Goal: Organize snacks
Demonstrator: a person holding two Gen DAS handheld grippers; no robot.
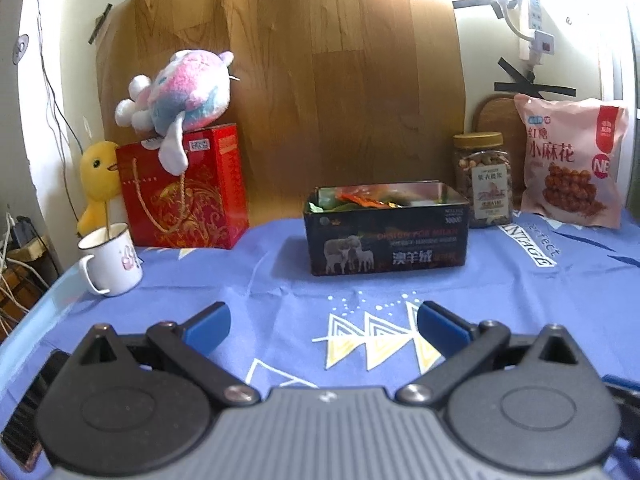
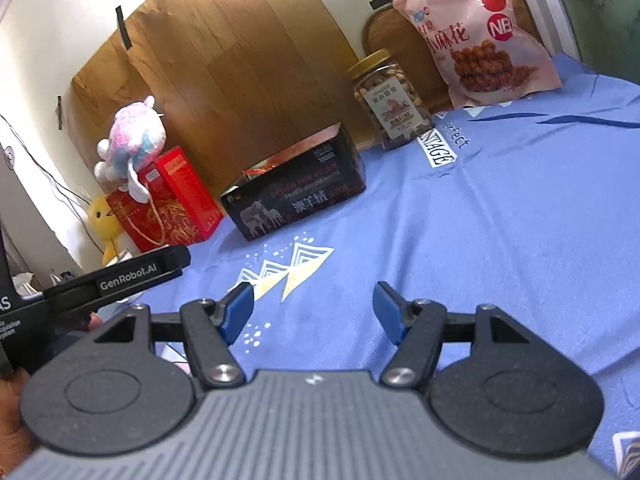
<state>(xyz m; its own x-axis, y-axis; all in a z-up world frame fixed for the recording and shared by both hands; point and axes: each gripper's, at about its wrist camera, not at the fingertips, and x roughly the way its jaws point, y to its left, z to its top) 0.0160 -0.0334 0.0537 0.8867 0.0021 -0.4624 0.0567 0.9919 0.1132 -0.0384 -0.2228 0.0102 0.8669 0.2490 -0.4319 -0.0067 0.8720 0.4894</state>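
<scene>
Left wrist view gives me the left gripper hovering low over the blue tablecloth, its blue pads spread wide with nothing but the printed triangles on the cloth between them. Straight ahead of it I see the dark tin box, lid off, with orange and green snack packets lying inside. Just beside the tin on its right stands the clear nut jar with a gold lid, upright, and further right the pink snack bag leans against the wall. Off to the left I have a white mug with a stick standing in it, a red gift box behind it, a pink-and-blue plush toy sitting on top of that box, and a yellow duck plush tucked against the box's left side. A wood-grain panel is taped to the wall behind everything.

From the right wrist view, the right gripper also hangs above bare cloth, its jaws parted and empty. The tin sits well ahead and to its left, the jar and bag further back. At the left edge I can see the black body of the other handheld device.
</scene>
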